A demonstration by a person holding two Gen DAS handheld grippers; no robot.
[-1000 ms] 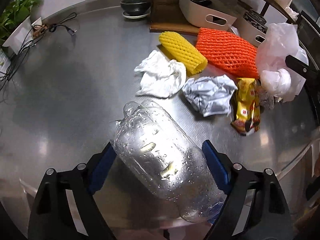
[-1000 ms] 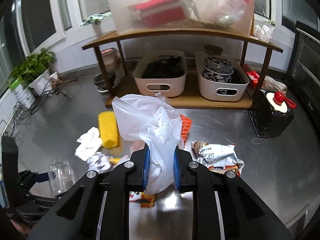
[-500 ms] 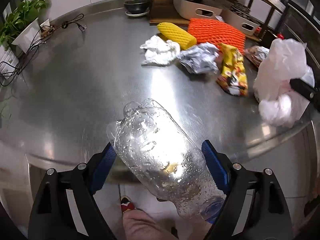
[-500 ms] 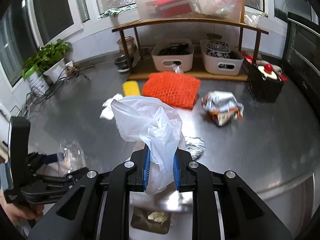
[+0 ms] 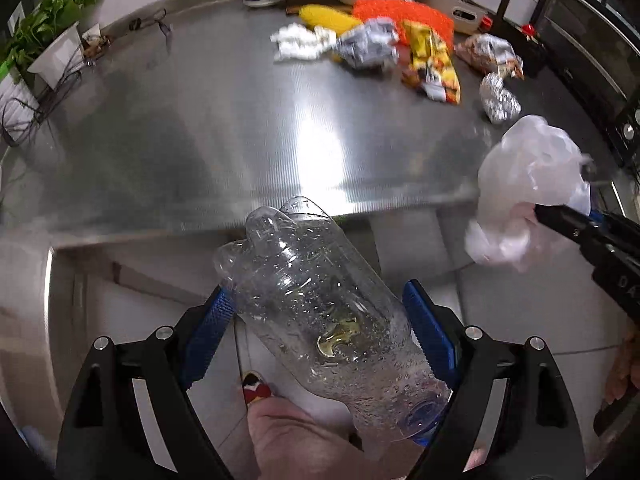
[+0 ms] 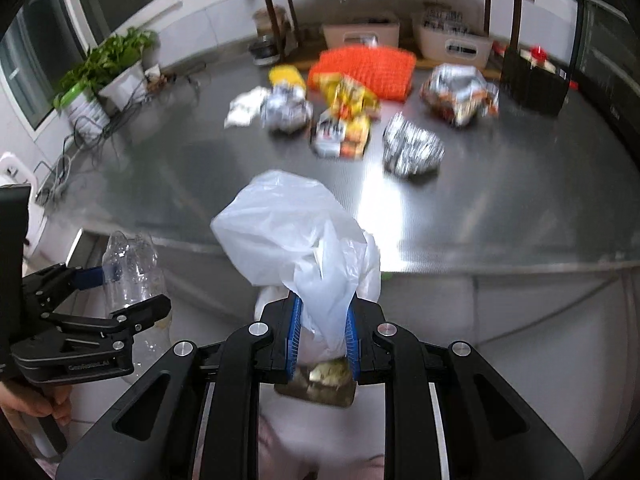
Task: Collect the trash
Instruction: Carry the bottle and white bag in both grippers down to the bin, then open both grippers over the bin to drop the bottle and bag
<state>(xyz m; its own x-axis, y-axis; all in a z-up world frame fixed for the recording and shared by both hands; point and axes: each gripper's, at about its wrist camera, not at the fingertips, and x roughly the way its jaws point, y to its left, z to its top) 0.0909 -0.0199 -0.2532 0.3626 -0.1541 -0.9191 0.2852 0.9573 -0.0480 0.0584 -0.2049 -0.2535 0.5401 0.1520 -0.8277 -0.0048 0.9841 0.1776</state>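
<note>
My left gripper is shut on a clear plastic bottle and holds it out past the front edge of the steel table. The bottle also shows in the right wrist view. My right gripper is shut on a white plastic bag, held off the table's front edge; the bag shows at the right in the left wrist view. On the table lie crumpled foil, snack wrappers, white paper, a yellow foam net and an orange foam net.
A wooden shelf at the back holds white bins. A black box stands at the back right. A potted plant and cables are at the back left. Tiled floor lies below the table edge.
Both grippers have pulled back from the table, past its front edge, each keeping its load. The trash pile now lies farther away and the floor has come into view.
</note>
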